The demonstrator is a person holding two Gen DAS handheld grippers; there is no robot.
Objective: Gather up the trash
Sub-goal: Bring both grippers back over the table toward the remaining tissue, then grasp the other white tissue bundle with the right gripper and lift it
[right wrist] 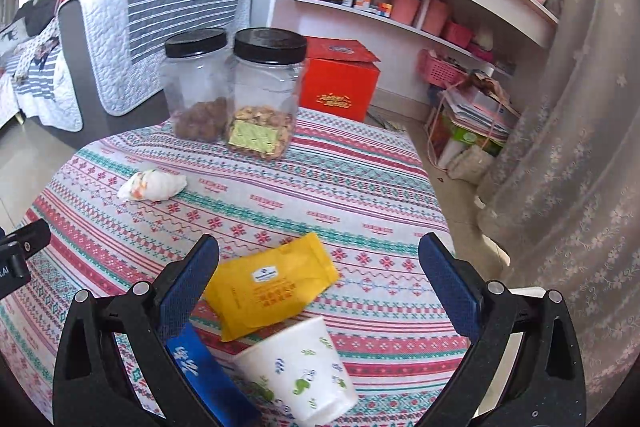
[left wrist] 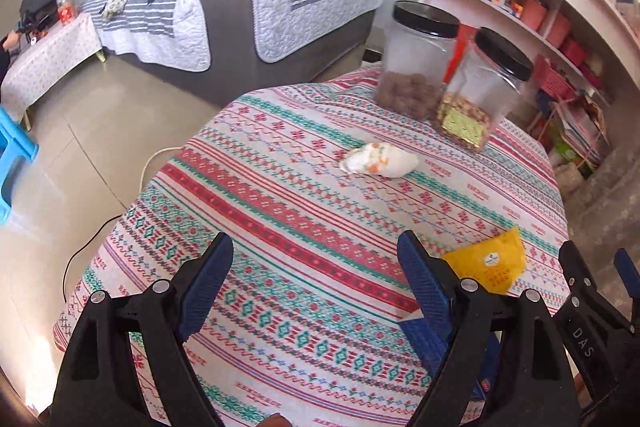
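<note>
- Left wrist view: left gripper (left wrist: 316, 267) gapes wide over the patterned tablecloth (left wrist: 280, 187), holding nothing; crumpled tissue (left wrist: 380, 161) lies ahead, near two jars (left wrist: 448, 75).
- Right gripper (right wrist: 320, 267) gapes empty above yellow packet (right wrist: 272, 285), paper cup (right wrist: 300, 371) and blue wrapper (right wrist: 200, 375).

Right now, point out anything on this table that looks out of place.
A paper cup lies tipped on its side near the front edge, beside a yellow packet and a blue wrapper. A crumpled napkin sits loose mid-table. The two jars stand upright, lids on.
</note>
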